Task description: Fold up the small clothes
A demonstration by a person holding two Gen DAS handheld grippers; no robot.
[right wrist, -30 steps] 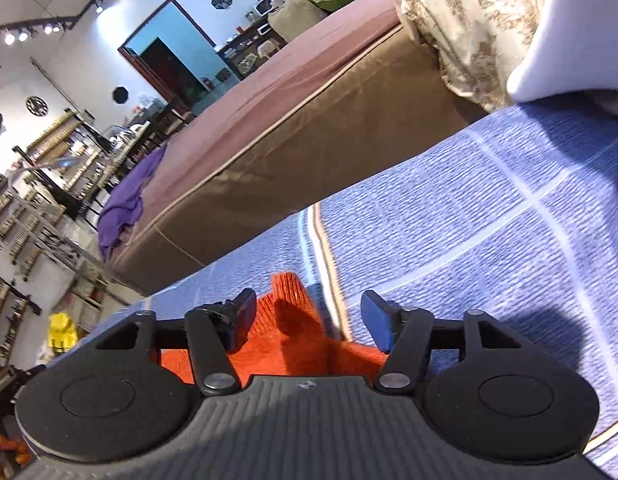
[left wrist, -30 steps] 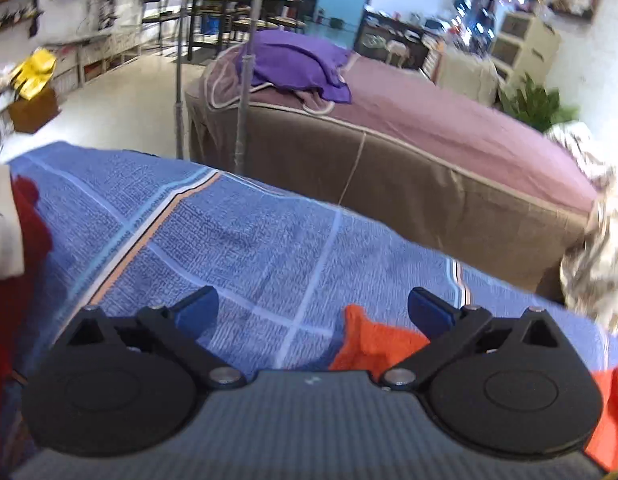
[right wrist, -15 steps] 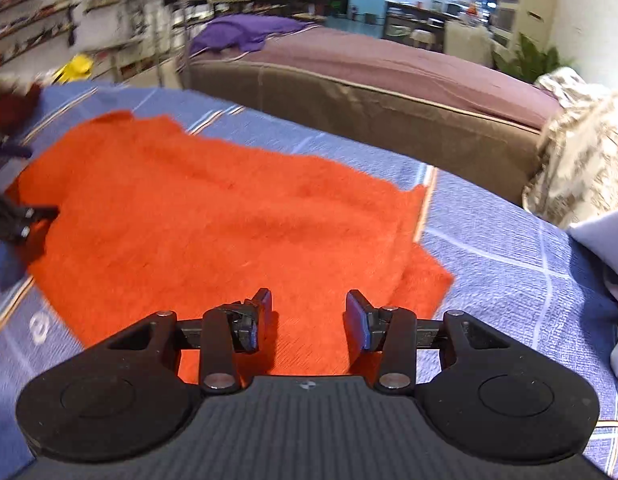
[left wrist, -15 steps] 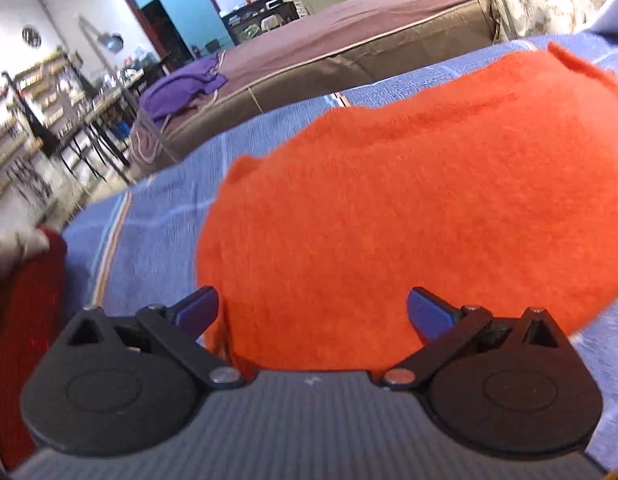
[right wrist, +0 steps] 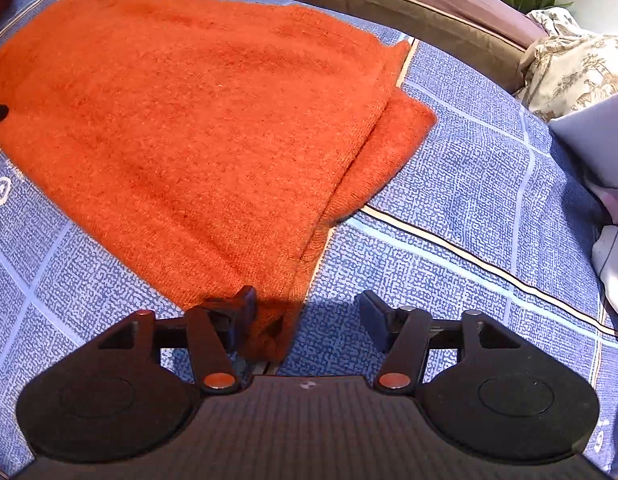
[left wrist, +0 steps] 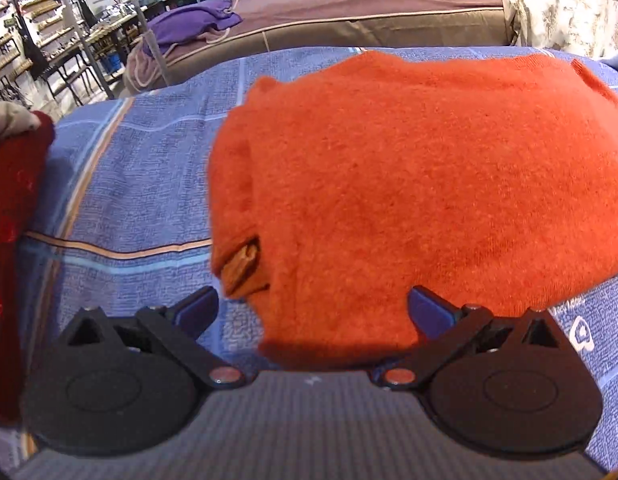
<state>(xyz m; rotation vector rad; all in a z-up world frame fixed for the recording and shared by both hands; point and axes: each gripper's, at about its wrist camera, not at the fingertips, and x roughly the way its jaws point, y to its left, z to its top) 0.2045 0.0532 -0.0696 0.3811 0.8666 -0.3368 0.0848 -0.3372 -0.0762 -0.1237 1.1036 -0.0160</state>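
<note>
A: On the blue checked bedsheet (right wrist: 469, 208), the fuzzy orange knit sweater (right wrist: 197, 112) now lies flat, doubled over; a sec ago it was just a bunched corner betw. the right gripper (right wrist: 305, 308) jaws.

B: Right jaws opening, hem corner loose betw. them, nothing pinched. Left gripper (left wrist: 313, 304) jaws spread wide, empty, at the near hem.

A: So, fold's prob. landed; next fold needs a fresh grip.

B: Dark red garment (left wrist: 13, 208) waits at left.
</note>
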